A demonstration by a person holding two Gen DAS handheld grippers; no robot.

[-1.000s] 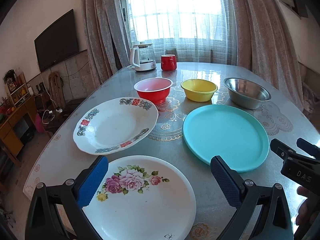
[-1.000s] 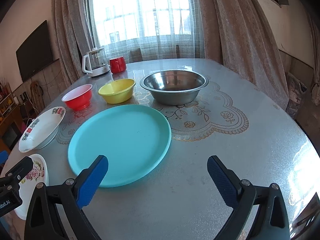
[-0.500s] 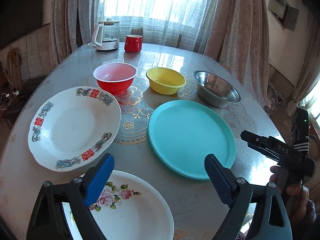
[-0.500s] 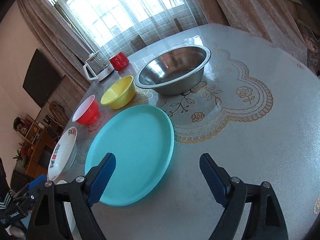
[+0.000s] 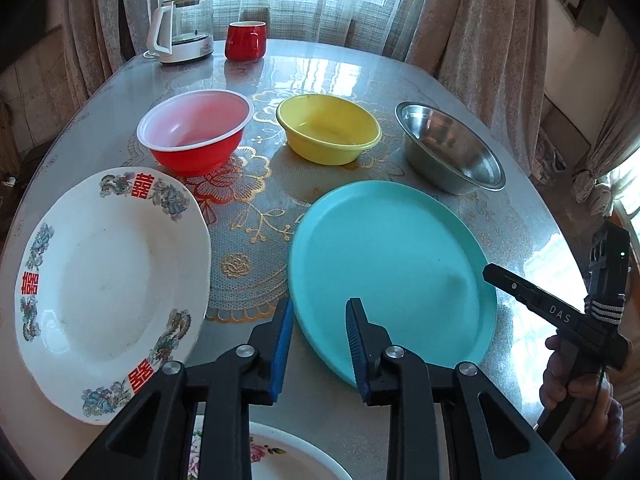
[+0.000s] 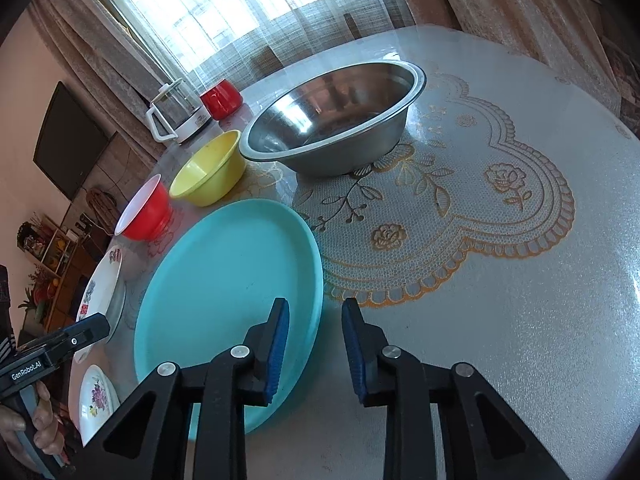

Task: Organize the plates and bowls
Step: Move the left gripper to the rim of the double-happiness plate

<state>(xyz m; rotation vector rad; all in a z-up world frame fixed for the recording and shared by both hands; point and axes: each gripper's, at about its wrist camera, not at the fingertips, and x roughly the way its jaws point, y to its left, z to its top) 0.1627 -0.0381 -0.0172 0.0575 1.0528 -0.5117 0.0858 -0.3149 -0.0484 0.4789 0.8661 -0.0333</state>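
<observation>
Both grippers close in on the teal plate [image 5: 392, 264], which lies flat on the tabletop [image 6: 520, 320] in front of the three bowls. The left gripper [image 5: 320, 336] straddles its near-left rim, the right gripper [image 6: 314, 340] its right rim; on both the jaws stand part-open, gripping nothing.

The plate is thin and sits flush on a glossy surface, so I judge a pad could skid over the rim instead of getting under it, pushing the plate toward the steel bowl [image 6: 332, 120] or the yellow bowl [image 5: 328, 128]. Uneven pulls from two sides could also tilt it.

The left view shows the dragon plate [image 5: 108, 280] whole, just beside the teal one, and the red bowl [image 5: 196, 136] from above. The right view shows the bare tabletop to the right and the steel bowl up close.
</observation>
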